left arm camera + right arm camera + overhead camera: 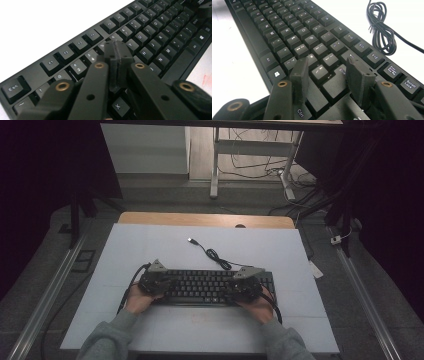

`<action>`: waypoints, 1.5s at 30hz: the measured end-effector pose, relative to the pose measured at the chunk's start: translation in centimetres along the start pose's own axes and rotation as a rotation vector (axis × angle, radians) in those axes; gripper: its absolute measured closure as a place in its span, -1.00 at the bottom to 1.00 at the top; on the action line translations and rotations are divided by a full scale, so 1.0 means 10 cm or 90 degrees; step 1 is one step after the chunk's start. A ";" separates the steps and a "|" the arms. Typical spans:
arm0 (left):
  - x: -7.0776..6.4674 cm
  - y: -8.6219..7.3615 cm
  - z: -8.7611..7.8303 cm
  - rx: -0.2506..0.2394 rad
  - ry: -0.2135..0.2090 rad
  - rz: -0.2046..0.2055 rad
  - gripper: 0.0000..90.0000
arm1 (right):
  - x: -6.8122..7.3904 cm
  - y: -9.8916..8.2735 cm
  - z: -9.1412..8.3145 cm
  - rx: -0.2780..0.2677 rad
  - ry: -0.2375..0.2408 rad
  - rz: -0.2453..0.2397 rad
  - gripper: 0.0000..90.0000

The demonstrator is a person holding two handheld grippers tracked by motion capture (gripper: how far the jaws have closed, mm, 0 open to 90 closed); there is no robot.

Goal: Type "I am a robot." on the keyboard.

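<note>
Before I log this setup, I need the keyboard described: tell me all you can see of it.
The keyboard is black, full-size, plastic-looking, with white-lettered keys. It lies flat on the pale table, long side toward the person. Its black cable, partly bundled, ends in a loose USB plug. The left gripper, shut, points at its left keys; the right gripper, open, is over the Enter end.

We see the keyboard point(215, 287) lying across the near middle of the bench point(150, 250), and both tools sit on it, the left tool point(159, 281) at 9 o'clock and the right tool point(245, 285) at 3 o'clock. At 12 o'clock its coiled cable point(218, 258) blocks a small patch. The bench is open toward 10 o'clock, toward 2 o'clock, and at 6 o'clock between the sleeves point(107, 337).
</note>
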State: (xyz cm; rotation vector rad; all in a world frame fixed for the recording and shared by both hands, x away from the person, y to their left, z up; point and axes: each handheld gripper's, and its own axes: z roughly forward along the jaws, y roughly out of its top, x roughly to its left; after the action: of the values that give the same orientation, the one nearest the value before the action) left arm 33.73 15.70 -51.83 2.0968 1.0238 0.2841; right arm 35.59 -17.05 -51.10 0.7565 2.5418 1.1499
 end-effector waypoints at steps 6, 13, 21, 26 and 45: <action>-0.02 0.00 0.05 0.009 0.001 0.007 0.97 | 0.00 0.00 0.00 0.000 -0.002 -0.001 0.18; -0.02 0.00 0.07 0.013 0.010 0.008 0.97 | 0.00 0.00 0.00 0.000 -0.002 -0.001 0.18; -0.02 0.00 0.08 0.013 0.012 0.008 0.97 | 0.00 0.00 0.00 0.001 -0.002 -0.001 0.18; -0.02 0.00 0.09 0.015 0.011 0.008 0.97 | 0.00 0.00 0.01 0.001 -0.002 -0.001 0.18; -0.02 0.00 -0.16 -0.036 0.010 -0.003 0.96 | 0.00 0.00 -0.01 -0.005 -0.002 0.000 0.18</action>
State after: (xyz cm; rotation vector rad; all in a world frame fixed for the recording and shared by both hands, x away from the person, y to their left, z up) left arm 32.84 16.45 -50.79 2.0447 1.0180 0.3232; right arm 35.54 -17.10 -50.97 0.7556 2.5336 1.1575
